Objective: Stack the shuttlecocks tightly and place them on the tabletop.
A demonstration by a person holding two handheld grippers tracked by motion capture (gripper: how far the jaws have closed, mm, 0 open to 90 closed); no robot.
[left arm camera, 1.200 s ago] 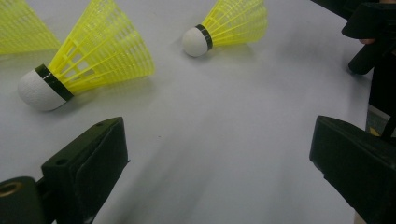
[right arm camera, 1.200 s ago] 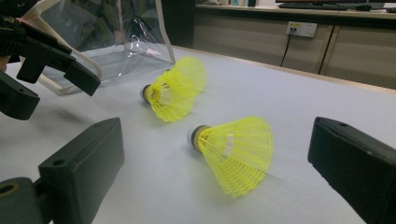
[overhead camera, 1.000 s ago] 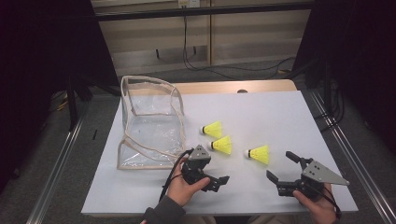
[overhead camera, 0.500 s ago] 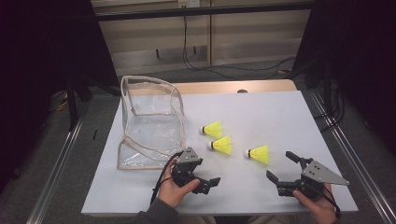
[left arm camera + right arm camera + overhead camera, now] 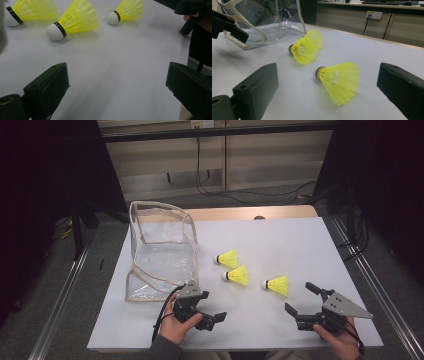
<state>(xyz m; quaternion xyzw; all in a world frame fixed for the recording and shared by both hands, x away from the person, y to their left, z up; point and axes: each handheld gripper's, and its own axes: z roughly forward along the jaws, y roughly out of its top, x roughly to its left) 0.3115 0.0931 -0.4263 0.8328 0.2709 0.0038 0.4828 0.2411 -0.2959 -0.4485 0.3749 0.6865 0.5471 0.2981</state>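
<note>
Three yellow plastic shuttlecocks with white cork heads lie on the white table sheet (image 5: 280, 240), right of the frame's centre in the high view: the farthest shuttlecock (image 5: 228, 258), the middle shuttlecock (image 5: 237, 275) just beside it, and the nearest shuttlecock (image 5: 276, 284) a little apart to the right. None is held. All three lie on their sides with heads pointing to the frame's left.

To their left, in the middle left of the frame, stands the clear plastic pouch with beige trim (image 5: 161, 251), its mouth gaping and nothing visible inside it.

My left gripper (image 5: 209, 318) sits low in the frame near the pouch's front corner, jaws spread wide on nothing. My right gripper (image 5: 301, 302) waits at the lower right, jaws equally wide, with the nearest shuttlecock lying close ahead between them in the right gripper view.

I judge this the start of packing: nothing is picked yet. Next I would ease my right jaws forward around the nearest shuttlecock's skirt, pinching gently because the mesh looks crushable, while my left steadies the pouch's rim.
</note>
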